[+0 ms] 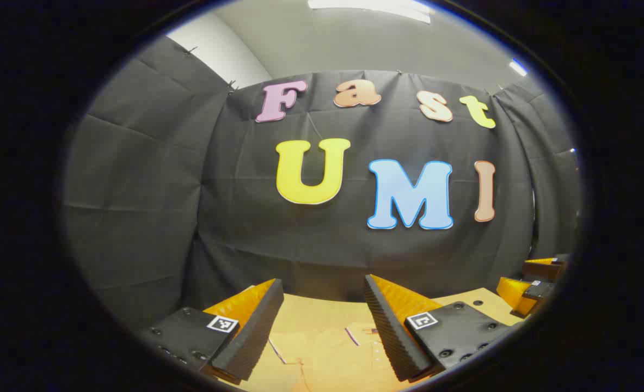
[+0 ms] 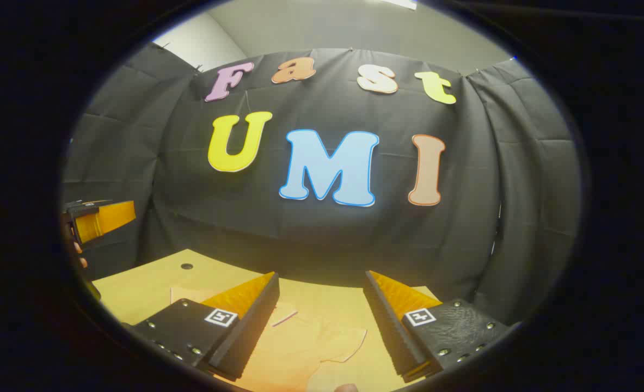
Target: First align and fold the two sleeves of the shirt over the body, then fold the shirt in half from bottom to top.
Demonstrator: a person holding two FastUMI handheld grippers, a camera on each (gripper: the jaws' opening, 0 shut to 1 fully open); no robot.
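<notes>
One pale orange short-sleeved shirt (image 1: 327, 354) lies flat on the light wooden counter (image 2: 136, 288). Two tools hover above it: the left tool (image 1: 322, 332) and the right tool (image 2: 322, 326), each spread wide, gripping nothing.

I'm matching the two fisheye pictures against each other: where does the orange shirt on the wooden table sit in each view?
Left gripper view: the orange shirt lies at bottom centre, its collar and button placket between the left gripper fingers.
Right gripper view: the shirt lies at bottom centre, a short sleeve between the right gripper fingers.
Shared landmark: the light wooden table under the shirt.
</notes>
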